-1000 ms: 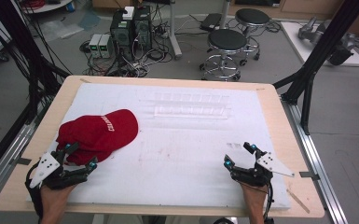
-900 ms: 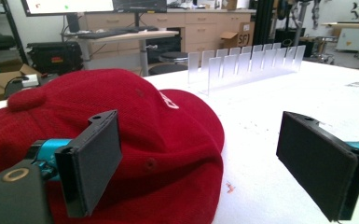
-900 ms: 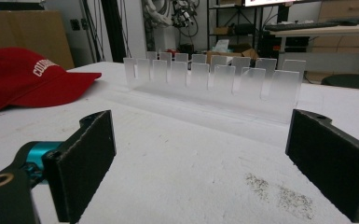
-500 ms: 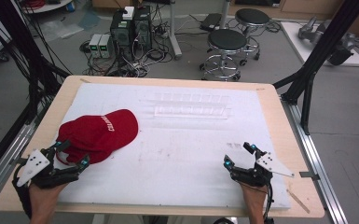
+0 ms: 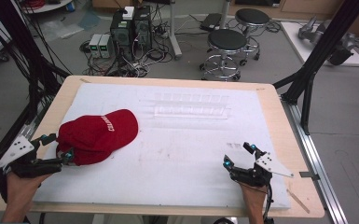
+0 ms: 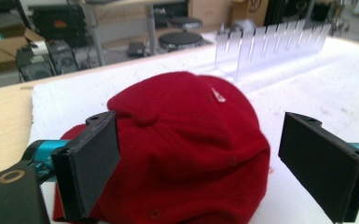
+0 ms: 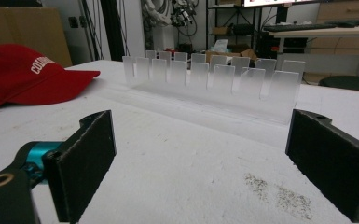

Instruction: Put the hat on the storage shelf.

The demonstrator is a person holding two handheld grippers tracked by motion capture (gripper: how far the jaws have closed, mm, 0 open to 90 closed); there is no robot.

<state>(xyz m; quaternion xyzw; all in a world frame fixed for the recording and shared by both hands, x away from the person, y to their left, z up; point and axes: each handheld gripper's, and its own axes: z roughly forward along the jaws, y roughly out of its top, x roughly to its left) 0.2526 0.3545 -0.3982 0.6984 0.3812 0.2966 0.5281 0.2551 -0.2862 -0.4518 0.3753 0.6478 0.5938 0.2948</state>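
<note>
Red baseball cap point(image 5: 95, 136) on desk point(image 5: 279, 121); left claw point(image 5: 56, 147) apart, straddling cap's rear; right claw point(image 5: 238, 156) apart, empty.

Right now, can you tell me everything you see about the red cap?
The red baseball cap looks like soft cloth, with white letters on its front, stitched eyelets and a button on top. It lies crown up on the white mat, at the table's left side, brim pointing toward the clear slotted rack. The left tongs stand open around its back edge.
</note>
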